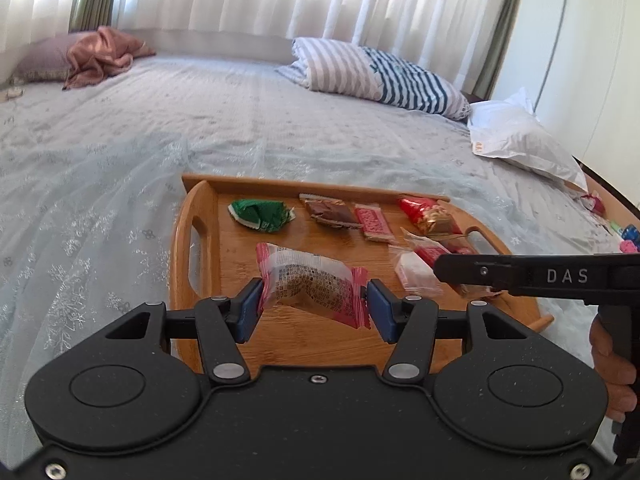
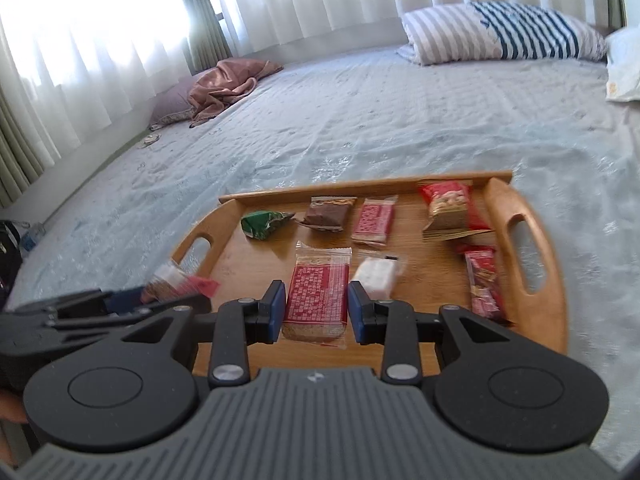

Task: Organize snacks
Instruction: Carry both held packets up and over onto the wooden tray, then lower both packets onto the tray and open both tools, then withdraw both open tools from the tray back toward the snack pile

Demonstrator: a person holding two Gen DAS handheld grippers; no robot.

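The left gripper (image 1: pixel 314 302) is clamped on a pink-ended clear plastic snack packet (image 1: pixel 310 282), pads pressing its crimped ends, the packet held over the near-left part of the bamboo serving tray with cut-out handles (image 1: pixel 182 248) that sits on the pale blue bed (image 1: pixel 120 140); the right gripper (image 2: pixel 316 308) is clamped on a flat red printed wafer packet (image 2: pixel 316 292), held over the tray's near middle.

Judging from the back row, where a crumpled green foil packet (image 2: pixel 264 224) lies at 10 o'clock, a brown bar (image 2: pixel 328 214) and a small red bar (image 2: pixel 374 222) towards 12 o'clock, and a red peanut bag (image 2: pixel 446 206) at 1 o'clock, the step is to lay both packets as a front row; lower each flat onto bare wood, the pink one at 8 o'clock and the red one at 6 o'clock just left of the white wrapped sweet (image 2: pixel 378 274); keep the grippers from crossing, loosen only once each packet rests, and lift straight up so the light wrappers do not cling to the pads.
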